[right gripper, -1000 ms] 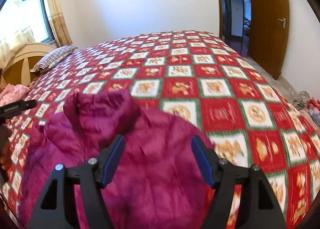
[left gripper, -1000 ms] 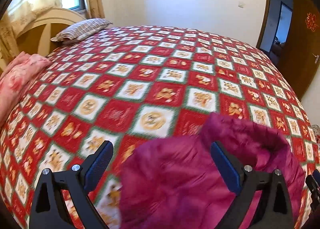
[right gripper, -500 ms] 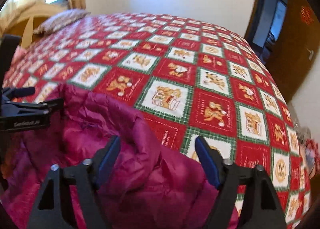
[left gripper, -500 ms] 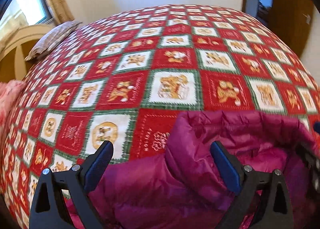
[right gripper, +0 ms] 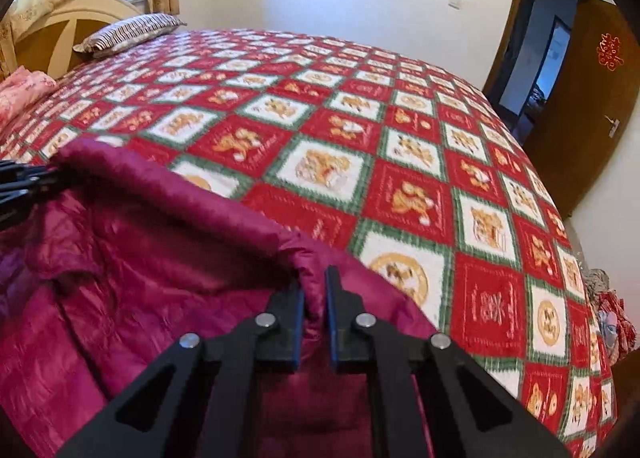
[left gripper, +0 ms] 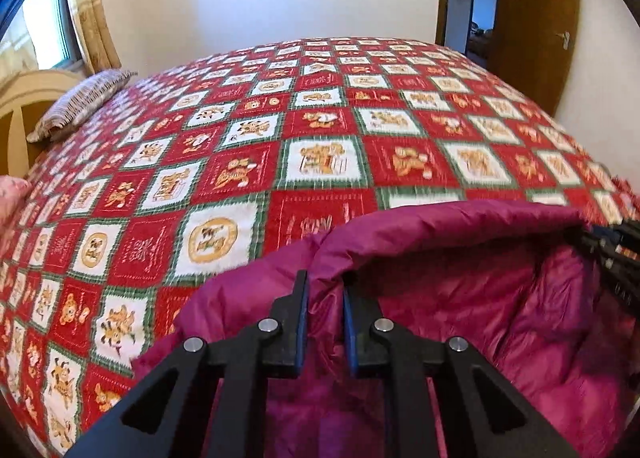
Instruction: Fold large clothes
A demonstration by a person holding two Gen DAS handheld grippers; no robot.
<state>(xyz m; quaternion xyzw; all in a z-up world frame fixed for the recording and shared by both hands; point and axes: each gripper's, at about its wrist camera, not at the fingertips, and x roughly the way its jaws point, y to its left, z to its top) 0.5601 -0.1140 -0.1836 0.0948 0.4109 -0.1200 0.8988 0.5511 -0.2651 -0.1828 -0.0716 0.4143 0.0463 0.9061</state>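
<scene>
- The bed (left gripper: 320, 137) under its red, white and green checked quilt (right gripper: 400, 185) stretches away ahead of both my tongs.
- The magenta padded jacket (left gripper: 460, 298) lies on the near part of the bed, its rolled edge raised between my two tongs.
- My left tongs (left gripper: 323, 290) are clamped together on a fold of that edge.
- My right tongs (right gripper: 315, 286) pinch the same edge further along.
- A striped pillow (right gripper: 128, 31) sits far ahead to the left, by the headboard (right gripper: 60, 29).
</scene>
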